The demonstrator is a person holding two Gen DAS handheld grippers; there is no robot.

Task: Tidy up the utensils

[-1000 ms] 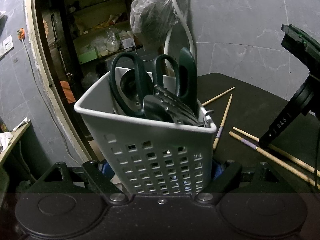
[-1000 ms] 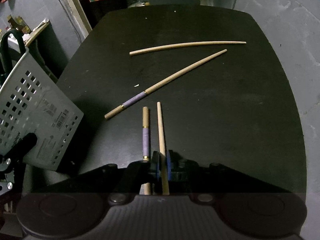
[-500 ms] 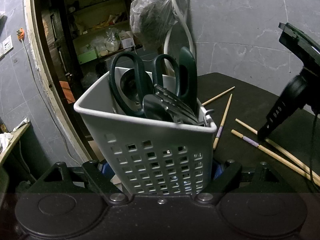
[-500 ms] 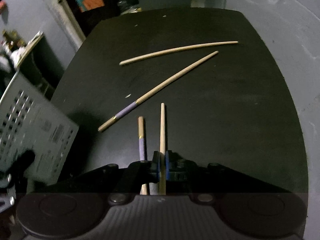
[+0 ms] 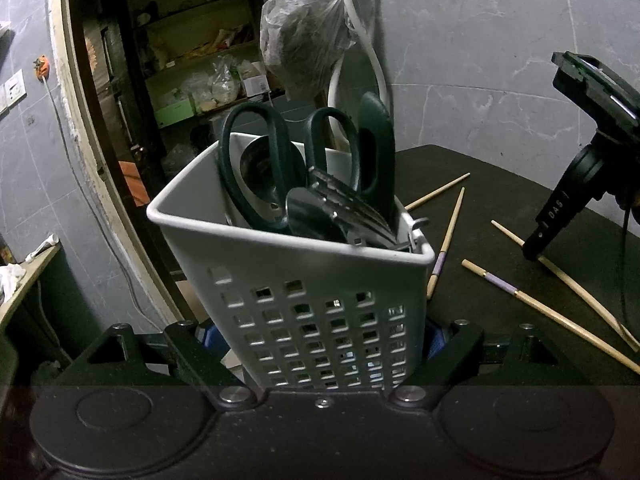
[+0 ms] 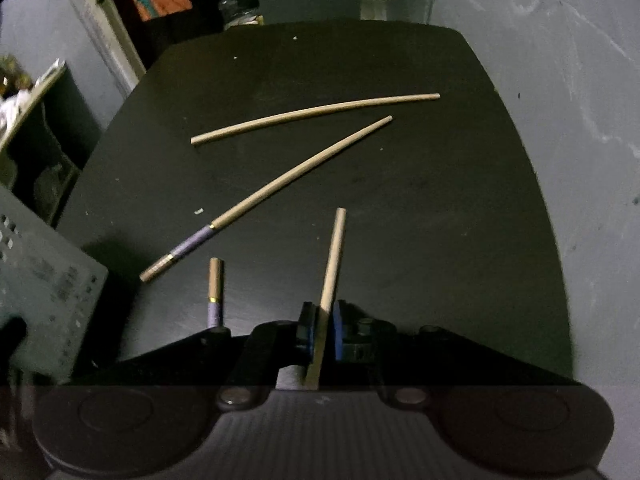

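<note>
My left gripper (image 5: 320, 332) is shut on a white perforated utensil basket (image 5: 304, 280) that holds green-handled scissors (image 5: 260, 160) and metal cutlery. My right gripper (image 6: 320, 320) is shut on a plain wooden chopstick (image 6: 333, 260), whose far end points up and away from me. The right gripper also shows in the left wrist view (image 5: 534, 254), touching that chopstick at the right. Three more chopsticks lie on the black table (image 6: 440, 200): a plain one (image 6: 316, 118), one with a purple band (image 6: 264, 200), and another banded one (image 6: 215, 292) just left of my fingers.
The basket's corner (image 6: 44, 272) shows at the left edge of the right wrist view. A doorway with shelves (image 5: 192, 72) is behind the basket. A bagged object (image 5: 304, 36) hangs on the grey tiled wall (image 5: 500, 60) beside a white hose.
My right gripper has lifted and tilted the plain chopstick away from the banded one beside it. The left gripper and basket have barely moved.
</note>
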